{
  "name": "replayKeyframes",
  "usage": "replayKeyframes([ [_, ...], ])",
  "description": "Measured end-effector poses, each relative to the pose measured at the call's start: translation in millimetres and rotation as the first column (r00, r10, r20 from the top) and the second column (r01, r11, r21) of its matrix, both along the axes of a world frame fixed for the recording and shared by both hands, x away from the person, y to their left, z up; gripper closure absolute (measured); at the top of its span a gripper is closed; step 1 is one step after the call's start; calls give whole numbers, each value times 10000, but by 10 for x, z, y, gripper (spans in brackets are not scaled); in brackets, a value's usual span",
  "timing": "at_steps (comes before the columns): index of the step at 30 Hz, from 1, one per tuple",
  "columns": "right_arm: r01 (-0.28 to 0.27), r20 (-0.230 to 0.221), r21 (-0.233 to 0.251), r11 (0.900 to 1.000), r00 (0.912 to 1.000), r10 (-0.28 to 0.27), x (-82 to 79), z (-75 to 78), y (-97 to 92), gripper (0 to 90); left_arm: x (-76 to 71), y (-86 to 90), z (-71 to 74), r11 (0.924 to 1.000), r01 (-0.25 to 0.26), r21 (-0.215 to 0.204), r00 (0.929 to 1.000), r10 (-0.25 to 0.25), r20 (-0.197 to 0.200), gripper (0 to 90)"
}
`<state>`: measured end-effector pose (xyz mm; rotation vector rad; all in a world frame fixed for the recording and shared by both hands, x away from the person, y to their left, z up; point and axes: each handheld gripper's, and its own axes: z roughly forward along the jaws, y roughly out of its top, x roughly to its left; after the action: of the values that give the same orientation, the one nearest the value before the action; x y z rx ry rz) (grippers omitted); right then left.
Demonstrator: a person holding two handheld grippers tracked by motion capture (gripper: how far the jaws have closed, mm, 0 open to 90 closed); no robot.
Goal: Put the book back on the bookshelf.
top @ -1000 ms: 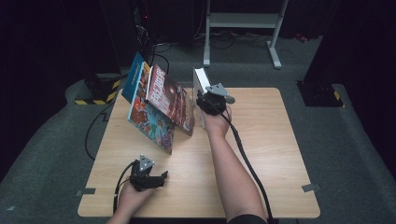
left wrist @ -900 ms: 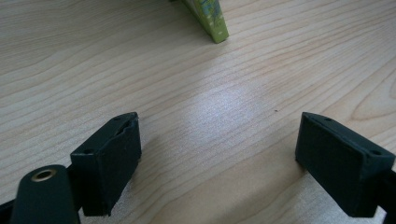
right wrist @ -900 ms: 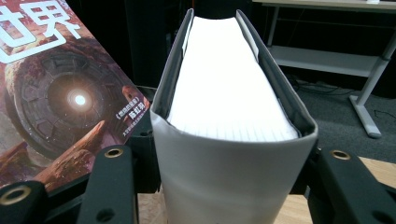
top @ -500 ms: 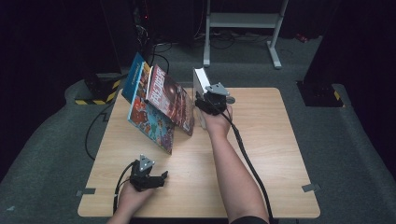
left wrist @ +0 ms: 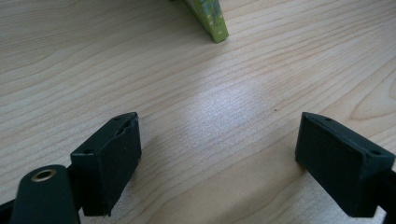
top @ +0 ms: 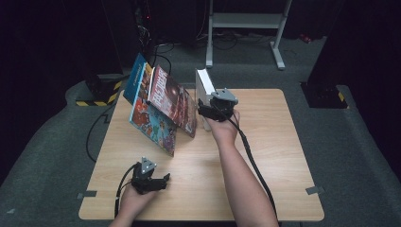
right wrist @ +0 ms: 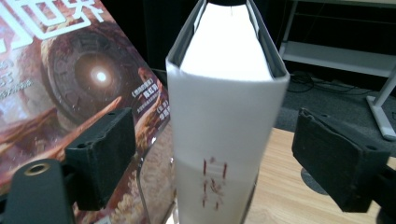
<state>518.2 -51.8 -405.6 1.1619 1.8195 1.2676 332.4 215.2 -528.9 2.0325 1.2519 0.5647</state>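
Observation:
A thick white book stands upright at the back middle of the wooden table. My right gripper is at its near spine. In the right gripper view the white book stands between the jaws of the right gripper, which have just been opening; gaps show on both sides, so the pads are off it. My left gripper rests open near the front left. In the left gripper view the left gripper has bare wood between its jaws.
Two colourful books lean left of the white one: a dark red one against a blue comic-style one, whose green corner lies ahead of the left gripper. A cable trails along the right forearm. Behind the table are a metal stand and floor cables.

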Motion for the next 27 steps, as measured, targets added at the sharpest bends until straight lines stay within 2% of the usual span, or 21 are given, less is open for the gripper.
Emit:
replayKeyframes([
  [8,-199,-280,7,9998,9994,199,-110,-8,-101,107,1,-1,0,10000,-10,1,10000,10,-12,140],
  [11,-354,-386,-133,9993,9986,348,-157,-20,-130,104,1,-1,0,10000,-6,5,10000,6,-15,139],
  [17,-537,-484,-396,9978,9975,517,-280,-41,-193,101,0,-3,0,10000,-20,-29,10000,20,-31,139],
  [20,-592,-243,-350,9976,9980,584,-352,-48,-234,100,0,-3,0,10000,-17,-26,10000,17,-30,139],
  [27,-814,-536,-372,9960,9954,794,-480,-85,-321,98,-1,-6,-1,10000,-30,-51,10000,30,-36,139],
])
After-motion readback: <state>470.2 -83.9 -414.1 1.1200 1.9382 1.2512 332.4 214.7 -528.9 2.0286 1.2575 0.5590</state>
